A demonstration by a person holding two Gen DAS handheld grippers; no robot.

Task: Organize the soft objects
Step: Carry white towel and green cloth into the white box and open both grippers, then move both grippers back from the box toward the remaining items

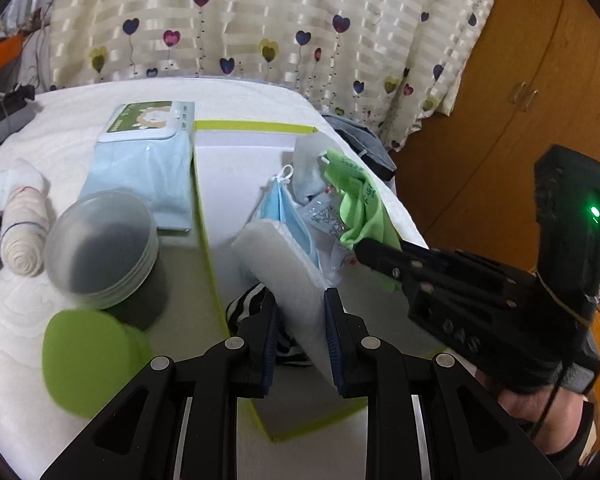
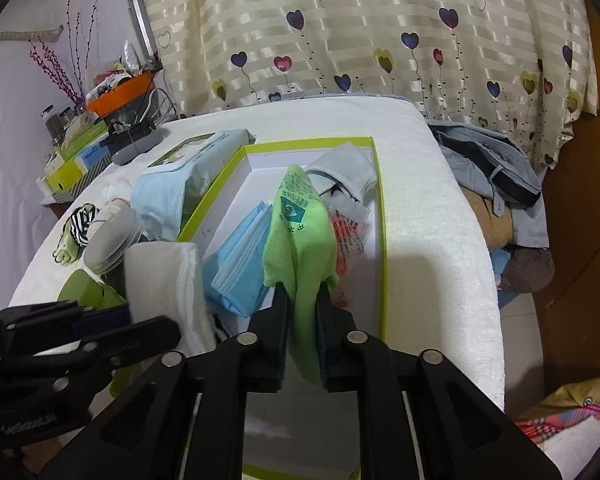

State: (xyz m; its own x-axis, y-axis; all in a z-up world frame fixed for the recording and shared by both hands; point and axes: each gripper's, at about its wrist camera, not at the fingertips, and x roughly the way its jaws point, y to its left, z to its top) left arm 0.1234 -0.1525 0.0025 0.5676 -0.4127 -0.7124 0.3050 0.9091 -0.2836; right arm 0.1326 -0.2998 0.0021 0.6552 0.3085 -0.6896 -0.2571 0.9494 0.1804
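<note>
Lowering two soft things into the white box (image 2: 380, 216) with the green rim is the step in hand, as I judge it. The box is lying open on the white padded table (image 2: 440, 240), reaching toward its far edge. The left gripper (image 1: 300, 320) is holding a folded white cloth (image 1: 284, 256) between narrow jaws, over the near left part of the box. The right gripper (image 2: 302, 312) is hanging over the box's right side with a green cloth (image 2: 296, 232) draped between its narrow jaws; whether the pads are pressing on it I cannot tell.

To do this well, each cloth should be going down flat into a bare patch of the box floor, the white one kept clear of the rim, the green one let fall only once it is low enough not to slide out.

Already in the box are lying a grey sock (image 2: 340, 168) at the far right corner, blue face masks (image 2: 244, 248) in the middle and a small printed packet (image 2: 348, 232) by the right wall, so free room is getting short. A striped sock (image 1: 248, 304) is sitting under the white cloth and may be getting in its way.

Outside, by the box's left wall, are waiting a pack of wipes (image 1: 144, 160), a grey jar (image 1: 104, 248), a green lid (image 1: 84, 364) and a rolled sock (image 1: 24, 224).
</note>
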